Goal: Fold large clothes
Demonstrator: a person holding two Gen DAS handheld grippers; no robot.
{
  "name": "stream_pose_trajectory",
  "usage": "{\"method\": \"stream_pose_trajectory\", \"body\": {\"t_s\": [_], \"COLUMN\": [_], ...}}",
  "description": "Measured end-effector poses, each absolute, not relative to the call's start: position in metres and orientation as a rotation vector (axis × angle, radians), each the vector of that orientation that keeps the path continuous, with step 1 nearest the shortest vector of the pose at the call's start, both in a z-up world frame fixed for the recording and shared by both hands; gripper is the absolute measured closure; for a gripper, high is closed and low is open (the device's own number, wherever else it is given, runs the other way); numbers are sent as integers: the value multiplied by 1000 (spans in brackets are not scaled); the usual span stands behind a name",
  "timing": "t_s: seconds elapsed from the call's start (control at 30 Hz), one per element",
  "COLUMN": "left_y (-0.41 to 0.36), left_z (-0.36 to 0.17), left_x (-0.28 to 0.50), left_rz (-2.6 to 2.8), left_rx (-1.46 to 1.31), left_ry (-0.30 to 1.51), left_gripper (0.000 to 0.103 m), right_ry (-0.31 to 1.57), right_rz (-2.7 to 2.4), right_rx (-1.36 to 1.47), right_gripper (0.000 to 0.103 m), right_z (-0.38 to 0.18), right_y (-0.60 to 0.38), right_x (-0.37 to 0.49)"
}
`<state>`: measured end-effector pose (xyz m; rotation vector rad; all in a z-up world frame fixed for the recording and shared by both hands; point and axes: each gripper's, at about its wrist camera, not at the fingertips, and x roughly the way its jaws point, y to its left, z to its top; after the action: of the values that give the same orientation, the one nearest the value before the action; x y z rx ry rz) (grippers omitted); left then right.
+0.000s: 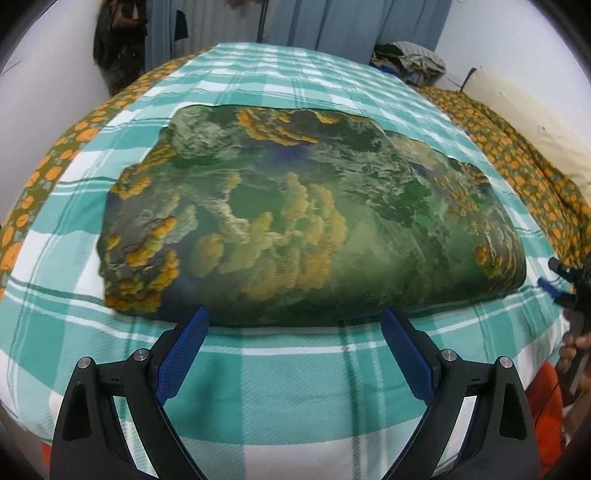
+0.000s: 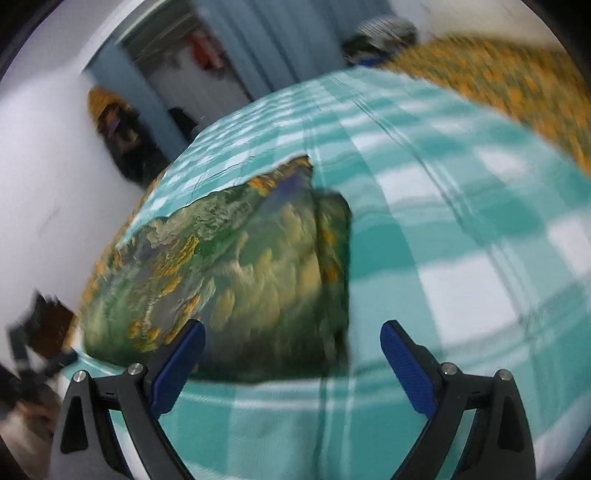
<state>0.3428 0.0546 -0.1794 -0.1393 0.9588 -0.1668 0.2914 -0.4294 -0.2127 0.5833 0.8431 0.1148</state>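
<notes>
One folded green-and-yellow printed garment (image 1: 306, 218) lay flat mid-bed on the teal-and-white checked bedsheet (image 1: 295, 373), roughly rectangular, long side running 9 to 3 o'clock. Its near edge sat just past the left gripper (image 1: 295, 332), whose jaws were spread wide w/ nothing between them; the two blue ribbed pads (image 1: 181, 358) touched no cloth. Bare sheet showed at 6 o'clock between garment and bed edge, more at 12 o'clock behind it, narrower strips at 9 and 3.

Right-wrist view was blurred. The right gripper (image 2: 293, 332) also stood released, jaws apart, empty; the garment's right edge ran up between them, w/ clear checked sheet from 1 to 4 o'clock.

An orange-flowered olive bedcover (image 1: 517, 173) bordered the bed at 9 and 2-3 o'clock. One heap of mixed clothes (image 1: 410, 59) sat at the far corner, 1 o'clock, before blue curtains (image 1: 303, 22). A person's hand (image 1: 576, 347) held the right gripper at 3-4 o'clock in the left view.
</notes>
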Motion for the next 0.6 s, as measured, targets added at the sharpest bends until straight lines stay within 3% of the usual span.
{"method": "stream_pose_trajectory", "body": {"t_s": [0.17, 0.6], "left_y": [45, 1], "left_z": [-166, -154], "left_x": [349, 455], "left_rz": [-183, -190], "left_rx": [-117, -69], "left_ry": [935, 920], "left_gripper": [8, 8], "right_ry": [901, 894], "right_rz": [172, 35], "right_rx": [856, 964], "right_gripper": [5, 4], "right_z": [-251, -279], "right_y": [-423, -409], "right_x": [307, 350]}}
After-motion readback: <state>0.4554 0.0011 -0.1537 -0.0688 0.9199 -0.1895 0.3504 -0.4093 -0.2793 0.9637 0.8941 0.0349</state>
